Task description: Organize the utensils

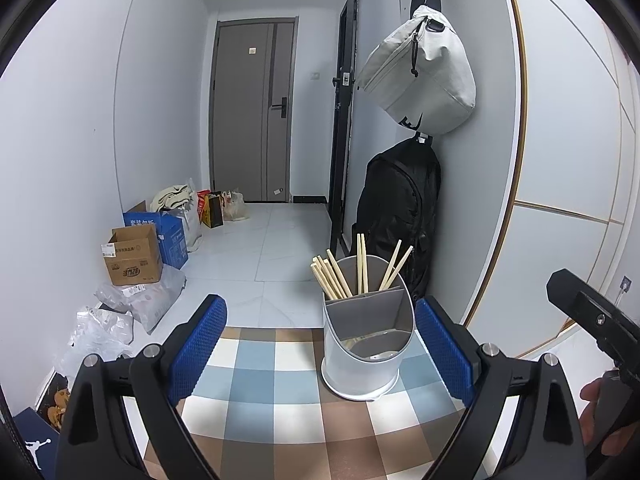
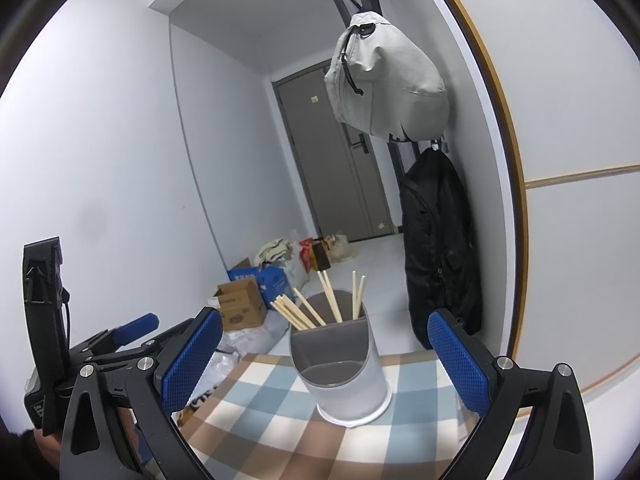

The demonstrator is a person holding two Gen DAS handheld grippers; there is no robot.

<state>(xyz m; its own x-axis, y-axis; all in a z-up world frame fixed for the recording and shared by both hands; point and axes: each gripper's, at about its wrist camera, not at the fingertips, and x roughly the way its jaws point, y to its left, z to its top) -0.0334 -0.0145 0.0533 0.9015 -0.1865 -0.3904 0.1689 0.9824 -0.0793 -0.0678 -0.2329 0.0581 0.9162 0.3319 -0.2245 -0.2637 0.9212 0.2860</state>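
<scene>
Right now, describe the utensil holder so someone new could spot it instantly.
Find the checked blue, brown and white tablecloth. On its far right part stands the utensil holder, a pale round tub with a grey divider inside. It is the only container on the cloth, and wooden chopsticks stick up from its rear compartment.
</scene>
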